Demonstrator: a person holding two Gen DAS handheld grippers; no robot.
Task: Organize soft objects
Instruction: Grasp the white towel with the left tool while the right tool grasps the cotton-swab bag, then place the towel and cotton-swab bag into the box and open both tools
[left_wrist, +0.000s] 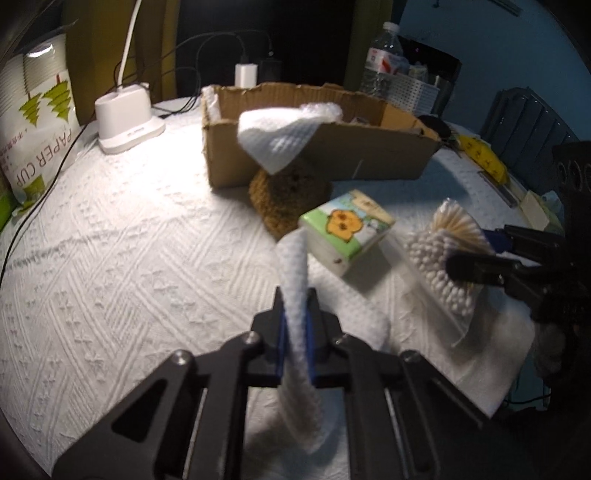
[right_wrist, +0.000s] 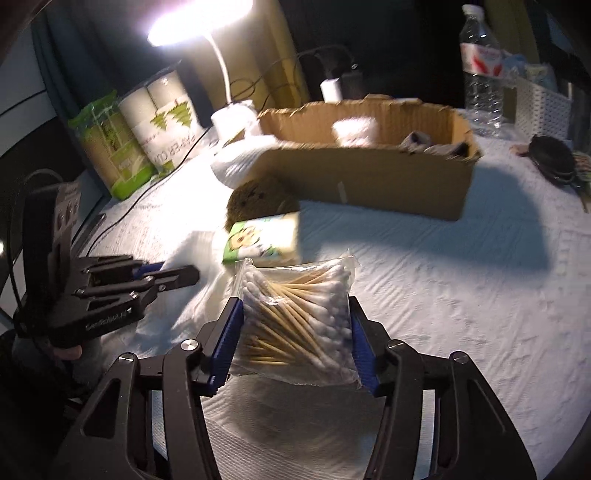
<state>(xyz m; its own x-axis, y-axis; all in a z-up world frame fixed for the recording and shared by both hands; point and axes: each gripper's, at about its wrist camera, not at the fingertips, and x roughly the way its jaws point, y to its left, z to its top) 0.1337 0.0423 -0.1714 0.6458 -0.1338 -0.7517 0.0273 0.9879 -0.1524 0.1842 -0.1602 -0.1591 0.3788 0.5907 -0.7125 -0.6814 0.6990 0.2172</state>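
Note:
My left gripper (left_wrist: 295, 299) is shut on a white paper towel (left_wrist: 295, 280) that stands up between its blue pads and hangs below them. My right gripper (right_wrist: 295, 314) is shut on a clear bag of cotton swabs (right_wrist: 295, 317), also seen in the left wrist view (left_wrist: 443, 258). A green tissue pack (left_wrist: 347, 225) and a brown fuzzy ball (left_wrist: 288, 192) lie in front of the open cardboard box (left_wrist: 369, 155). Another white paper towel (left_wrist: 277, 136) drapes over the box's front wall. The left gripper also shows in the right wrist view (right_wrist: 184, 275).
A white lamp base (left_wrist: 127, 118) with cables, a paper cup sleeve (left_wrist: 40, 122), a water bottle (left_wrist: 384, 59), a white basket (left_wrist: 413, 92) and a yellow item (left_wrist: 484, 155) ring the table. Black hair ties (right_wrist: 554, 158) lie at the right. A flat paper towel (right_wrist: 258, 421) lies under my right gripper.

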